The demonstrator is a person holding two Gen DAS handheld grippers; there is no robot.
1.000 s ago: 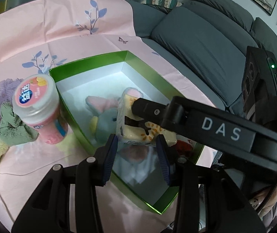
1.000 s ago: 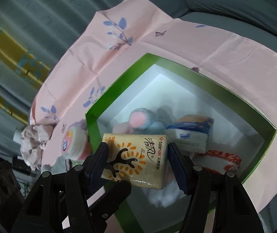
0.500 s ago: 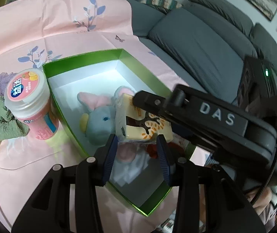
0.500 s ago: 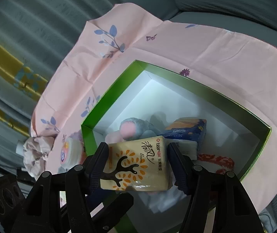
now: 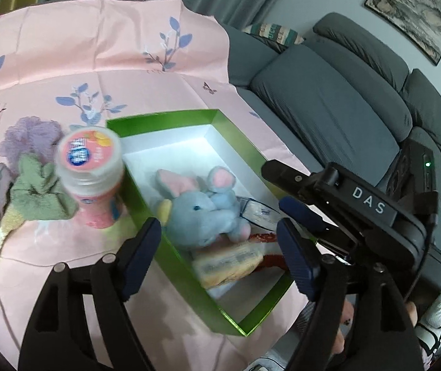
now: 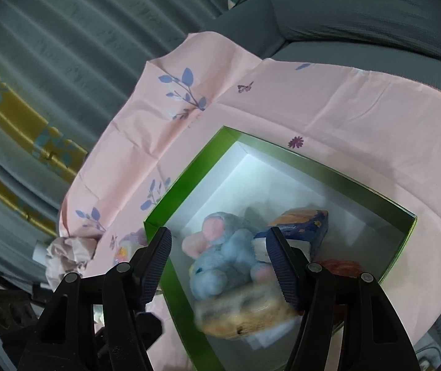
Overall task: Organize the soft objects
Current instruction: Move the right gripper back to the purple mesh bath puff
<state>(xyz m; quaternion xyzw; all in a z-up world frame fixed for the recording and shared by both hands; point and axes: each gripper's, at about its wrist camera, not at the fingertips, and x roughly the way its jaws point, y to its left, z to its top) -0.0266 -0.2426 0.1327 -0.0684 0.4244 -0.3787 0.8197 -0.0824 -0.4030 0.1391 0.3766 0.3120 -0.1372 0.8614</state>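
Clearly blurred, the yellow tissue pack (image 6: 245, 317) lies in the green box (image 6: 186, 185) at lower centre, against the plush elephant (image 6: 223, 262) and beside a blue tissue pack (image 6: 305, 227). Both the right claw (image 6: 219, 266) and left claw (image 5: 219, 259) hang wide and empty. Left of the box, the green cloth (image 5: 39, 191) looks light and limp; pinching a bunched fold should work.

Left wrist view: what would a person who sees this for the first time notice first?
The bright green box on the pink flowered cloth draws the eye first. A blue plush elephant lies in its middle, with a yellow tissue pack at the near end beside it. Left of the box stands a pink jar next to crumpled green fabric, and both claws, left and right, are open and empty.
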